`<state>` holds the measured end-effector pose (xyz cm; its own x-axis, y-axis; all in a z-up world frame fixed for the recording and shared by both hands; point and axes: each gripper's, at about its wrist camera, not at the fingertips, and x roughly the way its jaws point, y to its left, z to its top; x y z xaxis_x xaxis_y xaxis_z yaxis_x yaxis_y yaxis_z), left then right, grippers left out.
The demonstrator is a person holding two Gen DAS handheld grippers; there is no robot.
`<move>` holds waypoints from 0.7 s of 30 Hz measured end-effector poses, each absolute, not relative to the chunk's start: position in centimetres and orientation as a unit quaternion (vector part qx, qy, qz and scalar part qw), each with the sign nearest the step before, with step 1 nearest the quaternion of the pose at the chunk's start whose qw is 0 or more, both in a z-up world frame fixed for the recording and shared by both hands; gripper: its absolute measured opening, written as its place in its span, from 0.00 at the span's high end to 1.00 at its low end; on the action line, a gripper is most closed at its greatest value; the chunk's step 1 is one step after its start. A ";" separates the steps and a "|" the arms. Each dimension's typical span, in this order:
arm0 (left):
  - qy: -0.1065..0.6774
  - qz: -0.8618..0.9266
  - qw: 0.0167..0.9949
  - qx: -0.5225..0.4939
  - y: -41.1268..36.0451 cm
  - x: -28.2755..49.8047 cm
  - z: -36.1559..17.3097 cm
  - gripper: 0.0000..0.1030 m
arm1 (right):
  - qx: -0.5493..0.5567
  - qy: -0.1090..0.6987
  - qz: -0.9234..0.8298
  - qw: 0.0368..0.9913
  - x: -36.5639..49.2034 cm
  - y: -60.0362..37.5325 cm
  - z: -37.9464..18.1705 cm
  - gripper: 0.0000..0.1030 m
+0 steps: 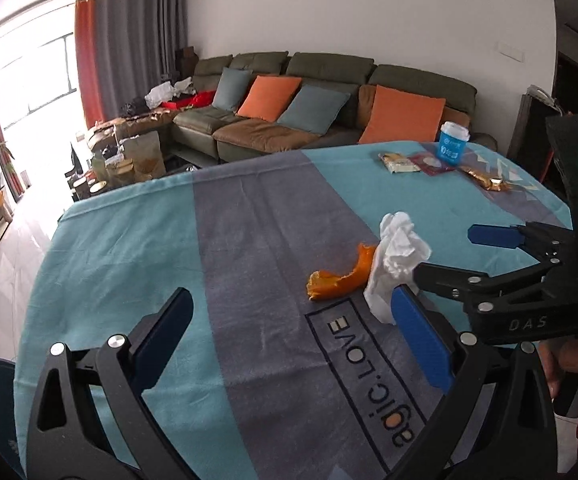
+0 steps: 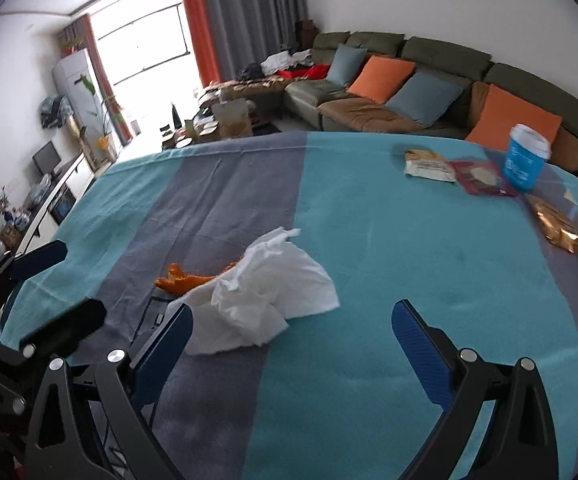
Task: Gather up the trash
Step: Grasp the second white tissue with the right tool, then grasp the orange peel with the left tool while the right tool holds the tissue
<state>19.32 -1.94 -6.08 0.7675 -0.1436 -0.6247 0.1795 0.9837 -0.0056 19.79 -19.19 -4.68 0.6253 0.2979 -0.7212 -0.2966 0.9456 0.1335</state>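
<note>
Both grippers wide, empty | right gripper [image 2: 291, 328] near tissue [image 2: 265, 300], orange peel [image 2: 181, 280] touching behind | risk: light tissue slides or drags peel across worktop [image 2: 409, 260] cloth

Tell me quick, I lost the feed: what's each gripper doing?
Left gripper: open, holding nothing.
Right gripper: open, holding nothing, with the tissue just ahead of its fingers.

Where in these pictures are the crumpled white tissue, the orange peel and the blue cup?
crumpled white tissue [image 2: 265, 296], right wrist view, on the middle of the wad.
orange peel [image 1: 339, 278], left wrist view, on the middle of the curled strip.
blue cup [image 2: 523, 162], right wrist view, on its blue side wall below the white lid.
</note>
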 end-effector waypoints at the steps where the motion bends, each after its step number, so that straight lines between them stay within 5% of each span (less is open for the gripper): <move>1: 0.335 -0.087 0.938 0.025 -1.8 19.6 -6.4 0.06 | -0.002 0.407 0.172 0.897 20.3 -18.5 -4.9 0.10; 9: 0.362 -0.090 0.928 0.015 -1.1 21.2 -7.1 0.13 | -0.012 0.445 0.189 0.875 22.4 -17.4 -6.6 0.46; 13: 0.373 -0.106 0.921 0.025 -2.1 22.1 -7.3 0.17 | 0.004 0.447 0.198 0.872 22.5 -18.1 -6.4 0.80; 21: 0.413 -0.143 0.898 0.055 -5.5 24.4 -9.0 0.36 | 0.037 0.435 0.188 0.880 21.9 -20.1 -5.4 0.84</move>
